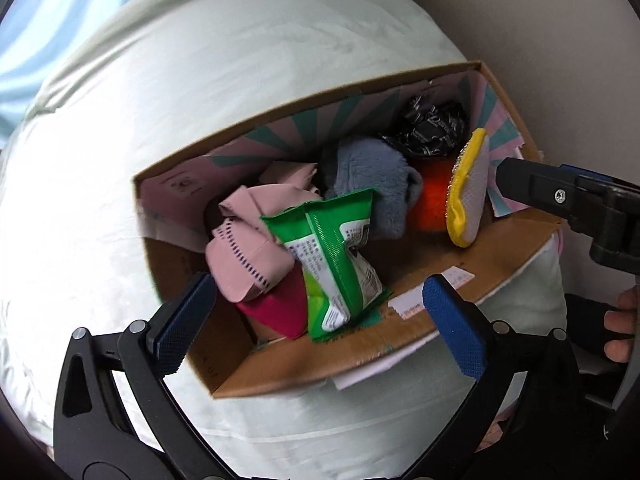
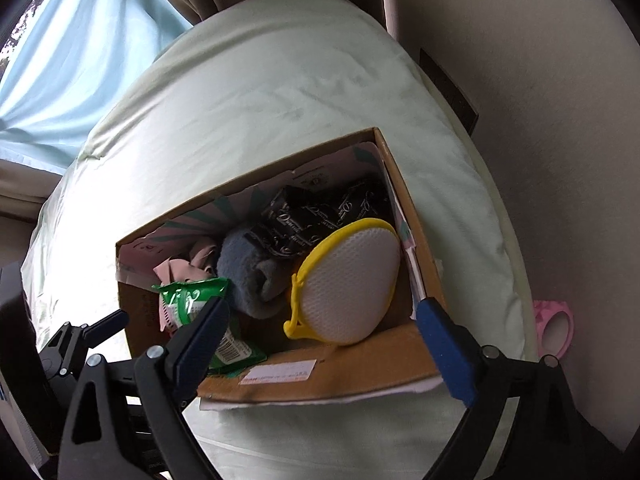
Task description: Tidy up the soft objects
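We kept both tools wide open and empty: the left gripper [image 1: 320, 328] sat at six o'clock of the cardboard box [image 1: 400, 332], the right gripper [image 2: 320, 340] likewise over its near wall. The box lay on the pale green bedding [image 1: 240, 80]. Inside it, the yellow-rimmed mesh pouch [image 2: 352, 280] leaned at three o'clock, the grey plush cloth [image 1: 372, 184] at centre, the green wipes packet [image 1: 336, 256] toward six, the pink fabric [image 1: 248, 248] at nine, the black patterned cloth [image 2: 312, 216] at twelve.

Matt cardboard box [image 1: 404, 322]; glossy plastic green packet [image 1: 336, 256]; fuzzy grey cloth [image 1: 372, 184]; white mesh pouch [image 2: 352, 284].
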`<state>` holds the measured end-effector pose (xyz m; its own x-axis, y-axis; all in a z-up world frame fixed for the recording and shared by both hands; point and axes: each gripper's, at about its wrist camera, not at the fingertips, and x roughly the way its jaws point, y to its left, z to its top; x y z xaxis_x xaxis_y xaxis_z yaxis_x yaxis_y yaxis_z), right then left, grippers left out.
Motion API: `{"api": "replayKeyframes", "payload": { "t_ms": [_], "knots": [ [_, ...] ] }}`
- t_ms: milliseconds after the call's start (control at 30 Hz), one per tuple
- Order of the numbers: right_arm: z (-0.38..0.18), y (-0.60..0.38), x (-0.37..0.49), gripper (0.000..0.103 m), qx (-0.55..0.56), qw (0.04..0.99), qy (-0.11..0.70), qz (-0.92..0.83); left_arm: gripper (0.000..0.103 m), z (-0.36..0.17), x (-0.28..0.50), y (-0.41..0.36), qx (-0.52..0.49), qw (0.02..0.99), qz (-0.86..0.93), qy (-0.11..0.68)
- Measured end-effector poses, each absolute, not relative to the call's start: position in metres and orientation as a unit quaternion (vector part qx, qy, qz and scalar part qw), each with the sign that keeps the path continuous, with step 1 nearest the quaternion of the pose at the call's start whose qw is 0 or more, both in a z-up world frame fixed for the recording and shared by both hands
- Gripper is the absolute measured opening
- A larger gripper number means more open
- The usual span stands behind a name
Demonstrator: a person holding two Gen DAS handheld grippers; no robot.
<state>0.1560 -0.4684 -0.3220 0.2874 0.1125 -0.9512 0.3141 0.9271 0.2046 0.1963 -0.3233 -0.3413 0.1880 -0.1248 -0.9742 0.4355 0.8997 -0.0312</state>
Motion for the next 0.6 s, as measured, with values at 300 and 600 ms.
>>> {"api": "replayKeyframes", "payload": {
  "t_ms": [300, 600],
  "knots": [
    [-0.249, -0.427, 0.132, 0.093, 0.136, 0.822, 0.552, -0.045, 0.103, -0.263, 0.168, -0.269, 0.065, 0.797, -0.181, 0.573],
    [-0.142, -0.353, 0.098, 0.093, 0.089, 0.867, 0.491, -0.007, 0.103, -0.151, 0.129, -0.173, 0.010, 0.855, -0.140, 0.499]
  ]
}}
